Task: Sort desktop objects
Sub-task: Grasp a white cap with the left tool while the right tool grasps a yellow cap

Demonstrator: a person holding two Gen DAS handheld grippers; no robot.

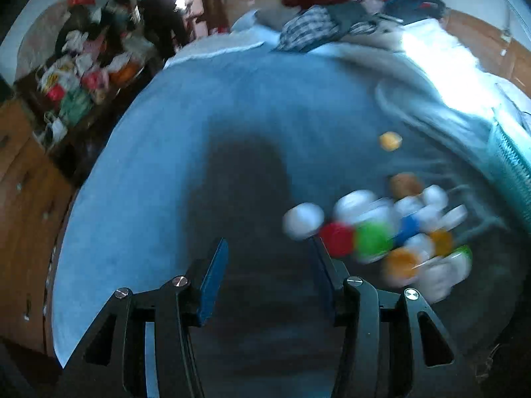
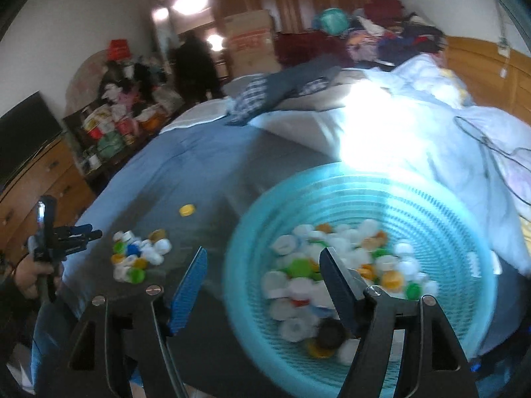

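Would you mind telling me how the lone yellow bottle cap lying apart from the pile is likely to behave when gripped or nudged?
The yellow cap looks small, low and flat, so it is probably very light and stiff. Lying flat on the soft blue bedcover, it should slide or flip rather than roll. Its low profile may make it slip from the tongs.

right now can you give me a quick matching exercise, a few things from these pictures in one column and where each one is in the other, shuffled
Things:
1. lone yellow cap
2. loose pile of caps
3. black cap
4. left claw

Places:
a. inside the teal basket, near its front wall
b. alone on the bed cover, beyond the pile
c. held in a hand at the left edge of the right wrist view
d. on the bed cover, left of the basket

Pairs: 1-b, 2-d, 3-a, 4-c
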